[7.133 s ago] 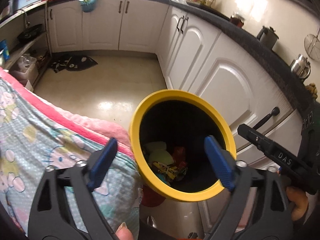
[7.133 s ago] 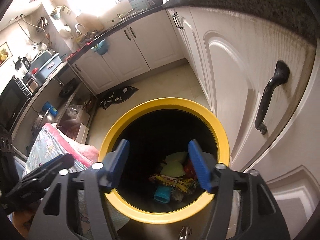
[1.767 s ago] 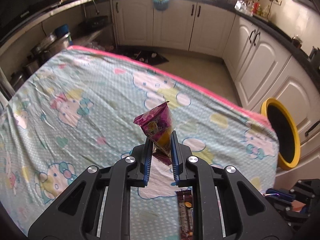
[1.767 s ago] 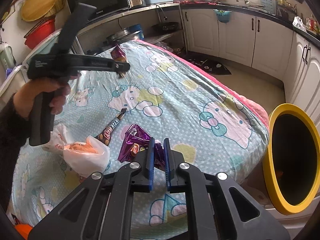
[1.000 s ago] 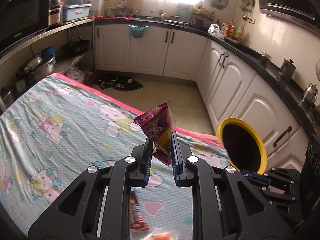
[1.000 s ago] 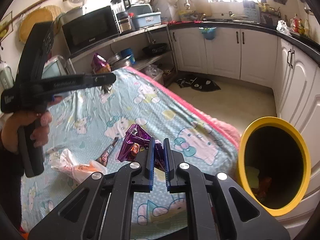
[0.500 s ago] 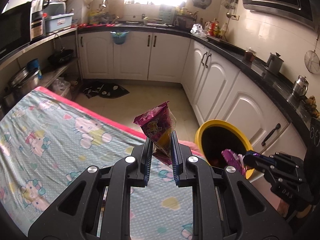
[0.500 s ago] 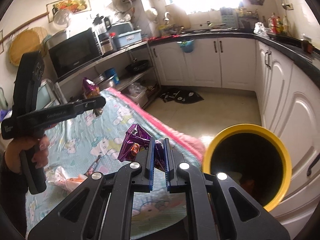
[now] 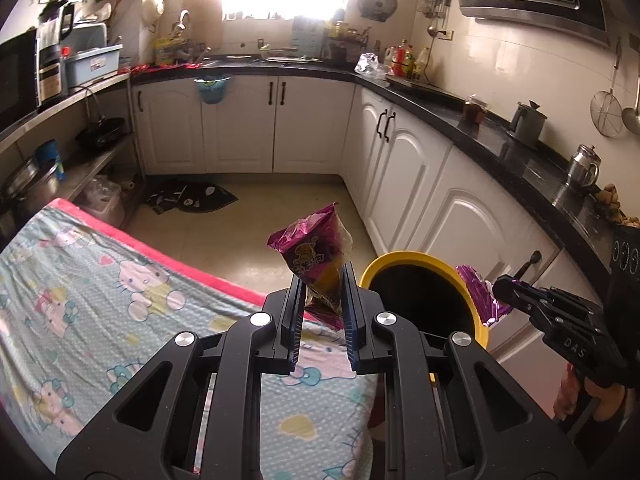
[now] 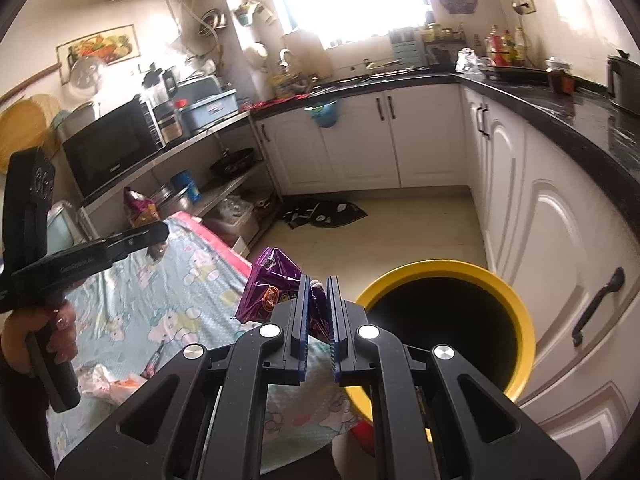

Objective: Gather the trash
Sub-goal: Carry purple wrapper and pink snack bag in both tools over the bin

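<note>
My left gripper (image 9: 323, 280) is shut on a pink and yellow snack packet (image 9: 314, 252) that stands up between its blue pads, held above the table's edge. The yellow-rimmed black bin (image 9: 424, 304) stands just right of it beside the table. In the right wrist view my right gripper (image 10: 319, 286) is shut on a shiny purple wrapper (image 10: 268, 288), left of the bin (image 10: 444, 320) mouth. That purple wrapper (image 9: 478, 296) hangs at the bin's right rim in the left wrist view. The left gripper (image 10: 160, 234) with its snack packet (image 10: 138, 208) shows at the left there.
A table under a light blue cartoon-print cloth (image 9: 80, 300) with a pink edge lies left of the bin. A chocolate bar wrapper (image 10: 154, 360) and a crumpled plastic bag (image 10: 108, 384) lie on it. White cabinets (image 9: 460, 208) under a black counter run behind the bin. A dark mat (image 9: 192, 200) lies on the floor.
Both grippers have swung away from the table toward the bin, each keeping its wrapper. The bin now sits closer and more central; the purple wrapper has reached its rim.
</note>
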Demonstrator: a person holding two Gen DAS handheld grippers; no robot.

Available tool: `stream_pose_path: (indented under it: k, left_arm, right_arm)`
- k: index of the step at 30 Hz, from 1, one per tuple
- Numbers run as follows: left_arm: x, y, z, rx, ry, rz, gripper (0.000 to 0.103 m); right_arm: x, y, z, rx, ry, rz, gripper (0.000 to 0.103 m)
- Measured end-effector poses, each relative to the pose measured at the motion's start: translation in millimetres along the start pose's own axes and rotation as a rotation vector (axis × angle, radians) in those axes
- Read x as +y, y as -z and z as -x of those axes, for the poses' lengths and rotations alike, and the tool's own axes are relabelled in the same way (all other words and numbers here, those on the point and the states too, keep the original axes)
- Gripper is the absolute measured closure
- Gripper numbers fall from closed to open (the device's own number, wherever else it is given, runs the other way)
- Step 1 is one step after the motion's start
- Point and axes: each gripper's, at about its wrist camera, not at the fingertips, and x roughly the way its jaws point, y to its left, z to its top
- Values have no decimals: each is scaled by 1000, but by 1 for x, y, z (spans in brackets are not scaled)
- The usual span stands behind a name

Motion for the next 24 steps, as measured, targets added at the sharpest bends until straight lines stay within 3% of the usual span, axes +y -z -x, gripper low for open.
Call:
stream_pose_path:
  k: [12,24]
  left_arm:
    - [-38,-7,-12,-12,53,-32,91]
    - [-83,-4,-49,19,112,-60,91]
  right_arm:
    - [-20,-3,17,-48,64,-34,95]
    - [-49,2,19,-58,130,-87,95]
